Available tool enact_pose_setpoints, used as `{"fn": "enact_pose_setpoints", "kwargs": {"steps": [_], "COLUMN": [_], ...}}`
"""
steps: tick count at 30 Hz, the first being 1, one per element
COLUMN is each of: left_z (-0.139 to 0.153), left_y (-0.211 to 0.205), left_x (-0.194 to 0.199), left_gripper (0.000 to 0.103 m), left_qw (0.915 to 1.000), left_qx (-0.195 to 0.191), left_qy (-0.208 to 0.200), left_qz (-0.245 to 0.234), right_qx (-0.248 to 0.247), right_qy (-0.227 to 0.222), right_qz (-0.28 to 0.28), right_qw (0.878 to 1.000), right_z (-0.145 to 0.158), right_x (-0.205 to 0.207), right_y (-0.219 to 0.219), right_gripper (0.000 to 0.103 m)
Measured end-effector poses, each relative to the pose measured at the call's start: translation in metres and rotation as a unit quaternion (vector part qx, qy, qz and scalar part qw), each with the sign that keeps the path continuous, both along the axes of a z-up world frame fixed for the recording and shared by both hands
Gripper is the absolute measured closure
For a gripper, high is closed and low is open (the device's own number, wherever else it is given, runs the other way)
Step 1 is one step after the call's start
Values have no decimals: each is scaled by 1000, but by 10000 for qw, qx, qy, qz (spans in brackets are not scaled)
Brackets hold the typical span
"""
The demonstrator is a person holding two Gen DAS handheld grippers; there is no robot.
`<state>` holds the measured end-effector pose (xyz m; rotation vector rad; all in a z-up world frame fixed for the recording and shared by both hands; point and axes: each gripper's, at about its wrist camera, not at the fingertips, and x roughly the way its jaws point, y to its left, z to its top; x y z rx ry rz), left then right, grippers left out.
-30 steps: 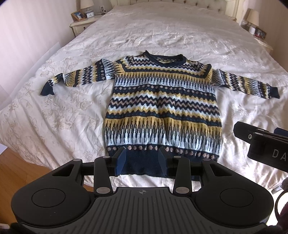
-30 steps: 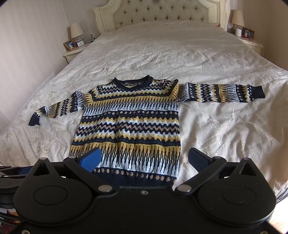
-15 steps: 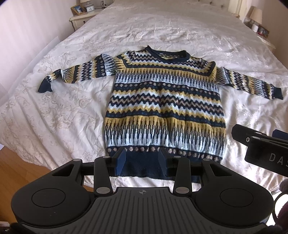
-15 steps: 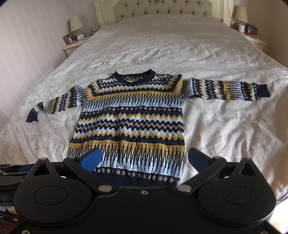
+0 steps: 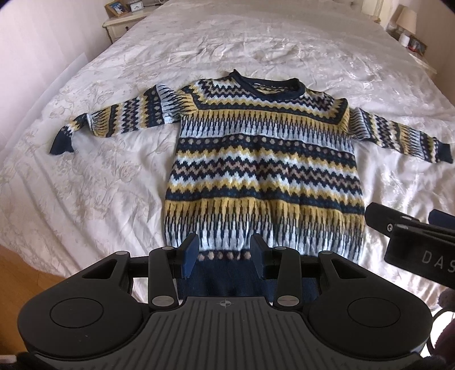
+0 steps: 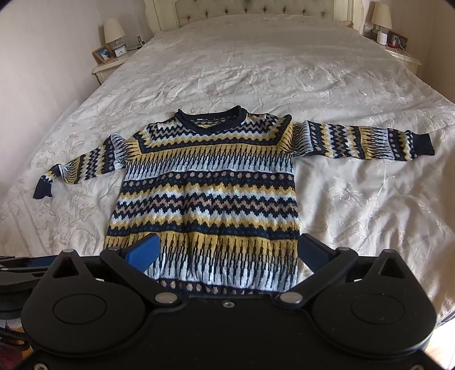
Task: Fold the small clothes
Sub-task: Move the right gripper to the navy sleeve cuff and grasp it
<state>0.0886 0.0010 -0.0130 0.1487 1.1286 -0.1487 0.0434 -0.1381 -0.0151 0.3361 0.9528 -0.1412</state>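
Observation:
A small knitted sweater (image 5: 264, 159) with navy, yellow and pale blue zigzag bands lies flat, front up, on the bed, both sleeves spread out sideways; it also shows in the right wrist view (image 6: 207, 199). My left gripper (image 5: 224, 250) hovers over the navy hem, jaws partly open and empty. My right gripper (image 6: 227, 250) hovers over the lower body of the sweater, jaws wide open and empty. Its fingers (image 5: 398, 224) show at the right edge of the left wrist view.
The bed carries a cream floral bedspread (image 6: 355, 199). A tufted headboard (image 6: 250, 8) stands at the far end. Nightstands with lamps and photo frames stand at the far left (image 6: 111, 54) and far right (image 6: 395, 42). Wooden floor (image 5: 34, 264) shows below the bed's near left edge.
Both grippers have moved forward and tilted down over the sweater, which now sits closer and larger in both views. Jaw openings are unchanged.

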Motion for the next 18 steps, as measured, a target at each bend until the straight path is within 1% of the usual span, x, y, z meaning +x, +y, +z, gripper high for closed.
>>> {"fn": "enact_pose_setpoints", "kwargs": {"steps": [7,11,15,18], "left_z": [-2,-4,-5,-5], "left_y": [3,4,4,4], "left_x": [44,72,94,107], "left_gripper": [64,65,65,65], "left_qw": [9997,9993,9983,9963], "left_qx": [-39,-108,-120,-199], "left_qy": [48,18,-174,-379], "left_qz": [-229,-348,-547,-745], "right_qx": [25,66,-110,-214], "right_qy": [93,24,-119,-349], "right_qz": [-227,-438,-712,-1026], "right_qw": [9997,9990,9973,9939], "right_z": [-4,-4,-1,4], "right_x": [35,52,66,74], "right_y": [4,4,2,-1], "right_gripper": [1,1,1,1]}}
